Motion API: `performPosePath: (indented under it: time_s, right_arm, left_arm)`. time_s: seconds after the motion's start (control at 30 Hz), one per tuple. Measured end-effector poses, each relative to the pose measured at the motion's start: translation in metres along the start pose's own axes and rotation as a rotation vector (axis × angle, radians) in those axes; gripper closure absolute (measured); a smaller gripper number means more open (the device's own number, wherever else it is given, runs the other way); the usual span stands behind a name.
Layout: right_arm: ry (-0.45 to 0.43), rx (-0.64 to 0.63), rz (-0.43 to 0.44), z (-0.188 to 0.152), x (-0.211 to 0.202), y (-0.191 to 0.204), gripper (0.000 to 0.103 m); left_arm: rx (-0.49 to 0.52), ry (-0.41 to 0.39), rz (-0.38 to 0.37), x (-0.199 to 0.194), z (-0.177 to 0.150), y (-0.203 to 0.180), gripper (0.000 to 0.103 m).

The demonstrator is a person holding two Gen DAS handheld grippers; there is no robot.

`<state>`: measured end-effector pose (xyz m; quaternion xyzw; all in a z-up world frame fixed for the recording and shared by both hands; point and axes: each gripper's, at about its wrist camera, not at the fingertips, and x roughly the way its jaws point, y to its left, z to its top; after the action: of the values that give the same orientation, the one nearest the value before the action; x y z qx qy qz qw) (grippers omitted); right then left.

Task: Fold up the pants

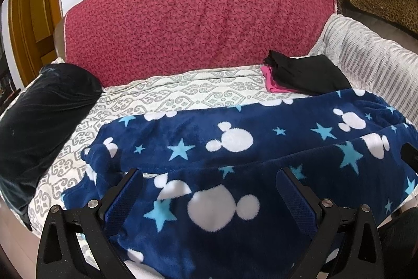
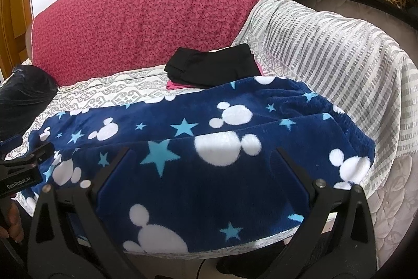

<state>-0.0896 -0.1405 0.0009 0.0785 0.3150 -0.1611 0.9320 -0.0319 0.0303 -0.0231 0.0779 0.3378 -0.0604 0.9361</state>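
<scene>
Pants (image 2: pixel 209 153) are lying flat; both grippers are hovering wide open, empty.
Left gripper (image 1: pixel 209 190) and right gripper (image 2: pixel 203 169) should be pinching matching edges evenly.

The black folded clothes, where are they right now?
The black folded clothes lie at the sofa's back right, atop a pink garment, just behind the blue fleece pants.

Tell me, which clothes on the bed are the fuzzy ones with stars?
The navy fleece pants spread nearest both open grippers, printed with stars and white mouse heads. The folded black garment and pink garment behind are plain.
</scene>
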Motion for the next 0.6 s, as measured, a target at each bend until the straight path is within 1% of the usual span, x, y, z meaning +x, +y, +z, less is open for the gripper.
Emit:
performPosePath:
  time_s: [0.33,0.6]
  right_arm:
    - [0.000,0.016,-0.002,-0.001,-0.002,-0.006,0.001]
    - [0.018,0.058,-0.004,-0.003,-0.001,-0.018,0.001]
  left_arm:
    - [0.004,0.002,0.005,-0.001,-0.003,0.000,0.000]
    - [-0.002,0.029,0.012,0.002,-0.009,0.007,0.000]
